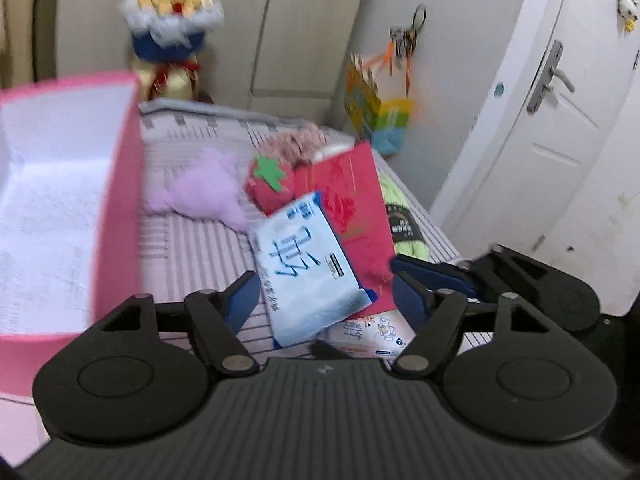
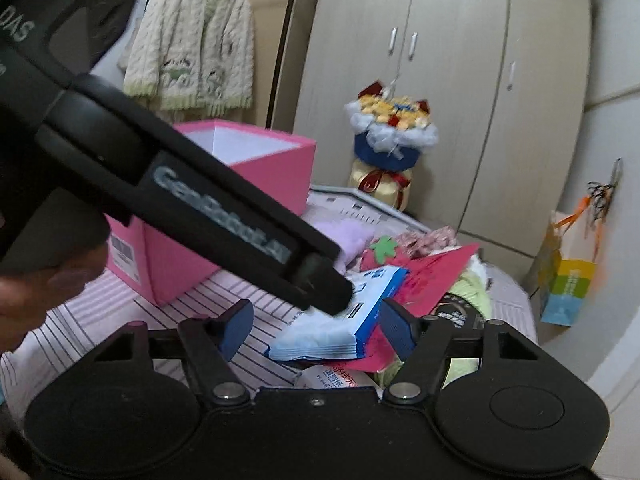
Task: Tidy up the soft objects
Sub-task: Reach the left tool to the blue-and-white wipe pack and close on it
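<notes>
Where the soft things pile up on the striped bedspread [image 1: 192,248], the top item is a blue-white tissue pack [image 1: 308,264], lying tilted over a red card/envelope [image 1: 356,200]. Under both, near edge, a white pack w/ blue print [image 1: 368,334] peeks out. Behind the pack: strawberry plush [image 1: 272,184] w/ green leaf, then a pinkish fuzzy item [image 1: 296,142]; to its left a lilac plush [image 1: 204,194], apart from the pile. A green yarn ball [image 1: 404,220] w/ dark label sits right of the red card, partly hidden by it.

Left gripper [image 1: 324,292] jaws partly open, the tissue pack between them; pads don't visibly press on it, nothing held. In the right wrist view the left gripper's body crosses the frame diagonally, its tip over the far end of the tissue pack [image 2: 340,320], blocking part of the pile and of the box. Right gripper [image 2: 316,324] also partly open, jaws either side of the pack's near end, no clear contact; too blurred to be sure. A person's hand [image 2: 44,288] shows at that view's left edge.

Pink box [image 1: 120,184], open top, white inside, stands on the bed left of the pile, near the lilac plush. Further out: a bouquet [image 2: 390,128] by the wardrobe [image 2: 440,60], a colourful paper bag [image 1: 376,112] hanging w/ keys [image 1: 406,38], a white door [image 1: 560,120] w/ lever handle, a cream knit cardigan [image 2: 196,40] hanging.
</notes>
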Demonstrator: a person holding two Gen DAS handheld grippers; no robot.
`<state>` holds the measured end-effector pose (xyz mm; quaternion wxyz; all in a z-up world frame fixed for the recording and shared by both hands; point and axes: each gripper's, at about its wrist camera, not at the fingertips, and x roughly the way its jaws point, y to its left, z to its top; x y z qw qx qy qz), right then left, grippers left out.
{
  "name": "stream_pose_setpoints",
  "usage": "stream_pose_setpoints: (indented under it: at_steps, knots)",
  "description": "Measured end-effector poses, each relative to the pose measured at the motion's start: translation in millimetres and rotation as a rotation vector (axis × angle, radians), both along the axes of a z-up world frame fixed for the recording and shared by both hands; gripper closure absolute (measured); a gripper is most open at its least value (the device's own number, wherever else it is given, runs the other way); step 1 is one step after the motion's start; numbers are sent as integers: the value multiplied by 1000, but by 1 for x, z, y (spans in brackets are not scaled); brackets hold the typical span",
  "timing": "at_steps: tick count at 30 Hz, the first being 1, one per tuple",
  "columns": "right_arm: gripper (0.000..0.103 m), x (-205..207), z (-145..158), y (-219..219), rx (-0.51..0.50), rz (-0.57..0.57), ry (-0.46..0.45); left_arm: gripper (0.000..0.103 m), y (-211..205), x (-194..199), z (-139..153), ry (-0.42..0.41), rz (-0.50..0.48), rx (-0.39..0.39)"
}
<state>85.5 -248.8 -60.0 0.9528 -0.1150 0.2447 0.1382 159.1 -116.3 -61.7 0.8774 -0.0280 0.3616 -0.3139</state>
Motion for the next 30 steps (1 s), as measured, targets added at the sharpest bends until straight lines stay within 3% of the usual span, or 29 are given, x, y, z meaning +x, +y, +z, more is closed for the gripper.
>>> stream_pose_setpoints:
  at_steps: [11, 20, 22, 25, 27, 30]
  knots:
    - [30, 26, -18, 3, -53, 11, 101, 33, -4, 42, -45, 201, 41, -69]
    - [23, 27, -28, 16, -89, 0, 111, 29, -4, 43, -52, 222, 77, -87]
    - [17, 28, -31, 20, -99, -1, 112, 30, -4, 44, -53, 231, 74, -88]
    - [15, 31, -38, 29, -122, -4, 90, 32, 1, 48, -55, 271, 69, -109]
    - [15, 31, -42, 32, -105, -24, 71, 36, 4, 51, -54, 288, 68, -120]
    - [27, 28, -42, 32, -81, -66, 54, 40, 3, 49, -54, 274, 56, -99]
